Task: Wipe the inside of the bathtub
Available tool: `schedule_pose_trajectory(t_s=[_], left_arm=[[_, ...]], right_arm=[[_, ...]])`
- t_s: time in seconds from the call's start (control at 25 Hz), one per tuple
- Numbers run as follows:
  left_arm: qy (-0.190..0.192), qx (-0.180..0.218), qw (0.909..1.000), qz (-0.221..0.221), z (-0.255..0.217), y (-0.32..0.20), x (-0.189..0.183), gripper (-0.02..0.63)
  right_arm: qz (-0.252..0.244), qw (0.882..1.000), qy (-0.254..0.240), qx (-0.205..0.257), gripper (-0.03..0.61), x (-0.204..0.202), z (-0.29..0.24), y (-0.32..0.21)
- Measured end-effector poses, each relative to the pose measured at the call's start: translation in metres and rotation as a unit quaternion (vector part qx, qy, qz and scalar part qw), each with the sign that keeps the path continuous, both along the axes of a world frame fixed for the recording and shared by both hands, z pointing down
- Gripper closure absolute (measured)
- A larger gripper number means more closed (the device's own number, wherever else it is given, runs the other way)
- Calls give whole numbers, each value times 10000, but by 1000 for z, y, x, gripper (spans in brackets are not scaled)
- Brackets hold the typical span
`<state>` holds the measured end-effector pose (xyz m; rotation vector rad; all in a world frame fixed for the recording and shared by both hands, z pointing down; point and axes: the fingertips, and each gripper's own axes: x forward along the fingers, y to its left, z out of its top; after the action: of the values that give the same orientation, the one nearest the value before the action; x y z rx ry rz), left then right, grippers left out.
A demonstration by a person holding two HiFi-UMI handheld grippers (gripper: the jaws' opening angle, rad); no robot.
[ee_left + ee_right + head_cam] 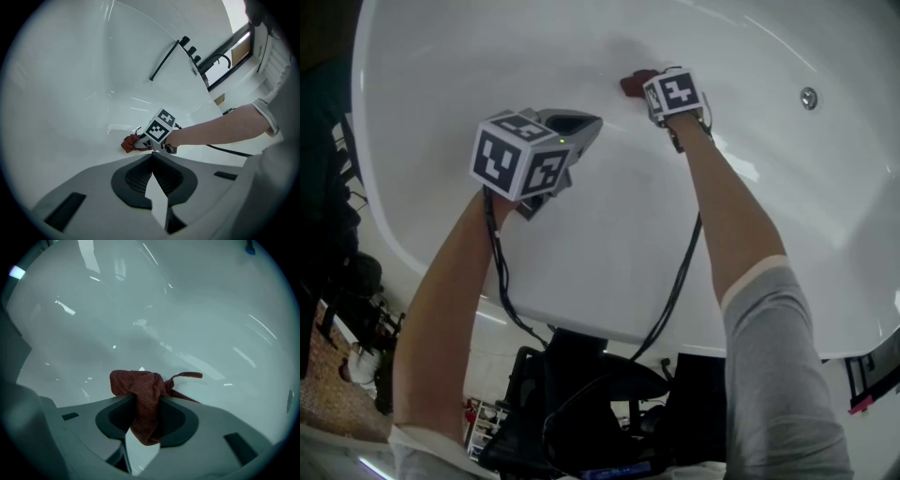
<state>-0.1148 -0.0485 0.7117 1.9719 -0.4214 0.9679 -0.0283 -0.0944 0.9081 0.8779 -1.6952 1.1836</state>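
Two grippers reach down into the white bathtub [487, 56] in the head view. Your right gripper [645, 86] is extended further, low on the tub's inner wall, with a dark red cloth [633, 82] at its tip against the surface. Your left gripper [579, 124] hangs nearer to you, well apart from the cloth, and this view does not show whether it touches the wall. A round metal fitting [808, 97] sits in the tub wall far to the right. Black cables [675, 291] trail from both tools back over the rim.

The left gripper view shows what the head view cannot: your left gripper's [152, 157] jaws are pressed together at the tips with nothing between them. Beyond them, your right gripper [140, 143] holds the cloth [127, 144] on the curved tub floor. Dark tap fittings [190, 47] and a slim dark bar [163, 61] stand up on the far rim.

The right gripper view settles the grasp. Your right gripper's [147, 401] jaws are clamped on the cloth [140, 390], which bunches above them and hangs down through the gap between the pads, with one thin corner sticking out to the right. The bunched part hides the exact spot where it meets the glossy wall [187, 310].
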Motion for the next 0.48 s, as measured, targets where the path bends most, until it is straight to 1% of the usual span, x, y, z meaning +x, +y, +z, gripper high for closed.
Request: schedule_pose_trajectory(t_s=[0.04,0.08,0.12,0.16,0.24,0.28,0.36,0.44,0.48], left_arm=[[-9,-4,10000,-12,0,0,-1,606],[-13,-13,10000,-34,1,0,-2,606],[-14,-27,10000,-58,1,0,-2,606],[-12,-46,10000,-79,1,0,-1,606],[-15,-78,9999,-111,2,0,0,606],[-21,-80,9999,-122,1,-1,-1,606],[-35,-65,9999,-129,0,-3,-1,606],[-46,-47,9999,-117,-2,-3,0,606],[-49,-42,9999,-108,-3,-3,1,606]], right_arm=[[-118,9996,-173,211,443,-13,-5,-7],[-276,9988,-249,317,443,-22,-8,-9],[-467,9984,-139,274,443,-22,-9,-5],[-679,9976,110,122,443,-16,-8,4],[-1110,9915,609,-290,443,-4,-6,27],[-1297,9882,688,-446,443,-6,-6,37],[-1522,9852,570,-545,443,-20,-6,47],[-1566,9853,467,-502,443,-27,-6,51],[-1558,9855,472,-476,443,-24,-6,52]])
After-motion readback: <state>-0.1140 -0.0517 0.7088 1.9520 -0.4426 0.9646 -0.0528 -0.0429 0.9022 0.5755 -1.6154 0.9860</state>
